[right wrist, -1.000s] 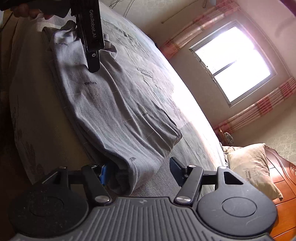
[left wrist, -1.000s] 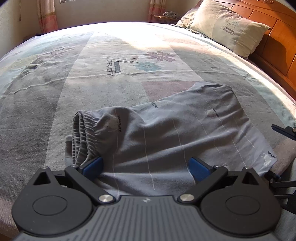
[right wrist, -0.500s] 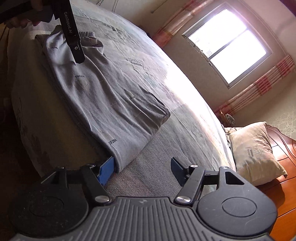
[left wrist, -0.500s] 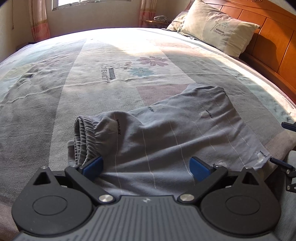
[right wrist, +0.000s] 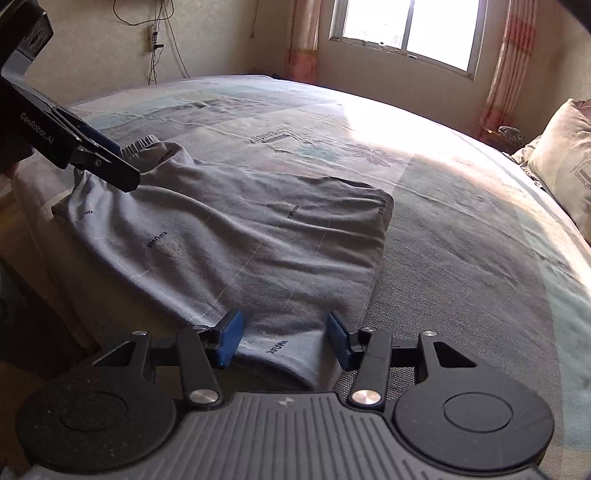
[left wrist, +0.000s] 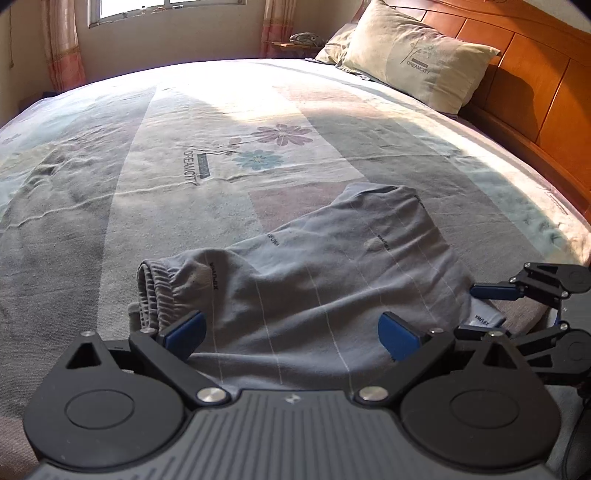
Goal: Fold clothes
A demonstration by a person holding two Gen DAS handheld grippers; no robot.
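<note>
Left wrist view: the left gripper [left wrist: 291, 332] hangs spread wide over grey shorts [left wrist: 317, 273] lying folded near the bed's near edge, gripping nothing. A patchwork floral bedsheet [left wrist: 184, 147] covers the bed; 1 pillow [left wrist: 417, 62] leans on the wooden headboard [left wrist: 535, 96], under a curtained window [right wrist: 406, 33]. Right gripper [right wrist: 282, 338], jaws parted, straddles the shorts' near corner without clamping it.

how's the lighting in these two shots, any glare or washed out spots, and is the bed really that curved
Left wrist view: sun blows out the far bedsheet, while the grey garment sits in shade. Right wrist view: the window is overexposed. The bed's curve is fisheye distortion in both.
</note>
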